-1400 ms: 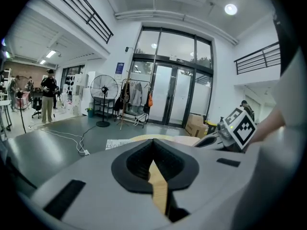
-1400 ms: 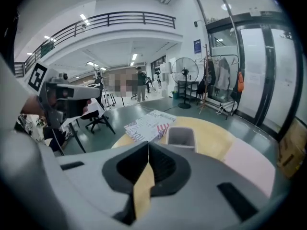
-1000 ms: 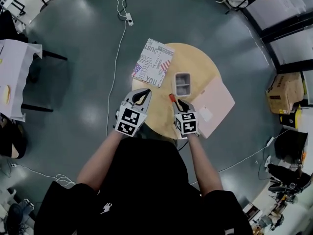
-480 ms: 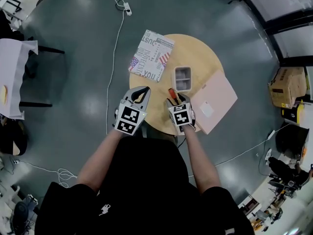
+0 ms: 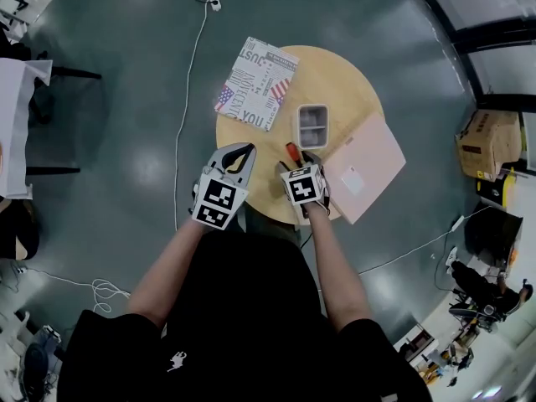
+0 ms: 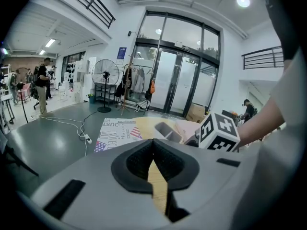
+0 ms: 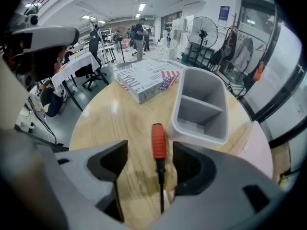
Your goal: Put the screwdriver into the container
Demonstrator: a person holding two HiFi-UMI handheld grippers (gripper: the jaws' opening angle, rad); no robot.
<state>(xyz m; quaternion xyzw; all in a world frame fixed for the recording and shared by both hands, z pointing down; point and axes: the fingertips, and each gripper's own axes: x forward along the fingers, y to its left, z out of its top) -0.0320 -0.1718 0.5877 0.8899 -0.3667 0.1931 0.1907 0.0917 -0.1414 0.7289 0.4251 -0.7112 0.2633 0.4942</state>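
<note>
A screwdriver with an orange-red handle and a dark shaft lies on the round wooden table, handle pointing toward the grey two-compartment container. My right gripper straddles it; its jaws are opening, and the pads stand clear of the tool on both sides. In the head view the screwdriver pokes out ahead of the right gripper, just short of the container. My left gripper hovers over the table's left edge, shut with nothing in it.
A printed box lies at the table's far left, also seen in the right gripper view. A pink board overhangs the table's right side. On the floor are a white cable with a power strip and a cardboard box.
The right gripper's jaws have spread apart around the screwdriver. Both grippers and the table have shifted slightly left in the head view.
</note>
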